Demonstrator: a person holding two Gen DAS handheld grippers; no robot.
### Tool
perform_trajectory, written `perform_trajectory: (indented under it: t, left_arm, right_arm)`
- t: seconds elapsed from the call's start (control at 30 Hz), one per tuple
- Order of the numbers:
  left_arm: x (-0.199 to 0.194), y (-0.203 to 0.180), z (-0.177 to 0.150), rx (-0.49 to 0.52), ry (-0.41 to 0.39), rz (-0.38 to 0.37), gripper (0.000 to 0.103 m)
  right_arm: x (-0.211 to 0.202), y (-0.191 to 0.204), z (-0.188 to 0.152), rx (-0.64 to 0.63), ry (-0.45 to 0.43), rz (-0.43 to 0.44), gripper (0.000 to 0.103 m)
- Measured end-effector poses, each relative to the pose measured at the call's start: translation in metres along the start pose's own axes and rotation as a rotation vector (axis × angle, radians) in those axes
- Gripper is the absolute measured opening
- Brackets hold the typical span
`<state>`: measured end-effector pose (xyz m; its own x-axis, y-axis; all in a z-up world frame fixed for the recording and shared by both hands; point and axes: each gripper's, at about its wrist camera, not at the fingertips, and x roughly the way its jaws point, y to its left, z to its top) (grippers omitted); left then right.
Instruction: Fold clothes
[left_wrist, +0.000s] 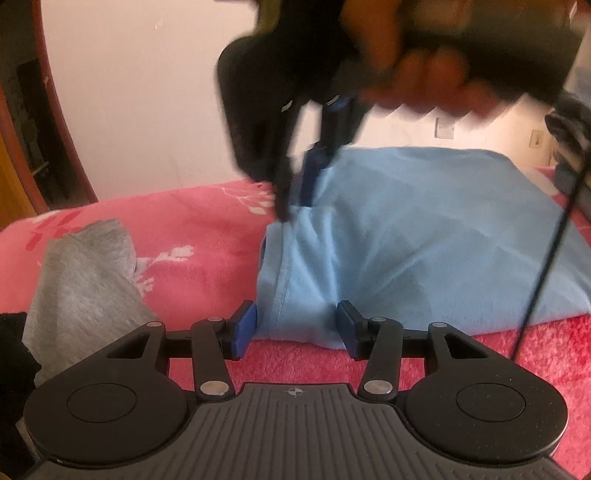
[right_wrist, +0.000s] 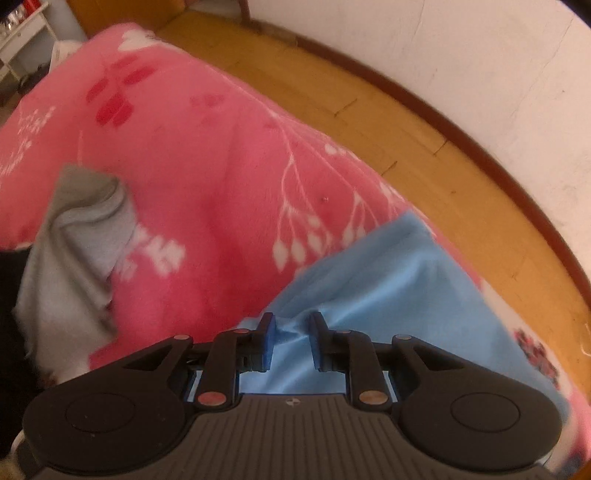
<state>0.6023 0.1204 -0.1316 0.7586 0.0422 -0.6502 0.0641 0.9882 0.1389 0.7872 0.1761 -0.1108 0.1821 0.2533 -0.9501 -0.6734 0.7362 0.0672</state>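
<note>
Right wrist: blue garment (right_wrist: 369, 280) bunched between right hand-held gripper (right_wrist: 291, 341) pads.

A home bedroom: pink floral blanket (right_wrist: 221, 177) (fleecy), wooden floor (right_wrist: 424, 147).

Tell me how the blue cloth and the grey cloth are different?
The blue cloth is light blue and lies spread fairly flat; the grey cloth is grey and sits crumpled in a heap. The blue cloth has both grippers at it, the left gripper and the right gripper; the grey cloth lies apart, untouched. Both rest on the pink blanket.
</note>
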Motion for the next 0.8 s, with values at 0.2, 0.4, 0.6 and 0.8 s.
perform_trajectory:
  t: [0.2,0.4,0.6,0.8]
  left_arm:
    - [-0.004,0.008,-0.001,-0.013,-0.008,-0.007,0.051]
    - [-0.029,0.041,0.008,-0.129,-0.077,0.024,0.052]
    - [-0.007,0.04,0.038,-0.139,-0.108,0.005,0.052]
    - [0.049,0.048,0.044,-0.222,0.053,-0.005,0.053]
  right_arm:
    - [-0.018,-0.023,-0.012,0.19,-0.376,0.171,0.021]
    - [-0.101,-0.054,-0.079,0.242,-0.59,-0.006,0.022]
    - [-0.099,-0.079,-0.159,0.238,-0.452,-0.257,0.022]
    - [-0.061,-0.119,-0.202,0.394,-0.43,-0.369,0.022]
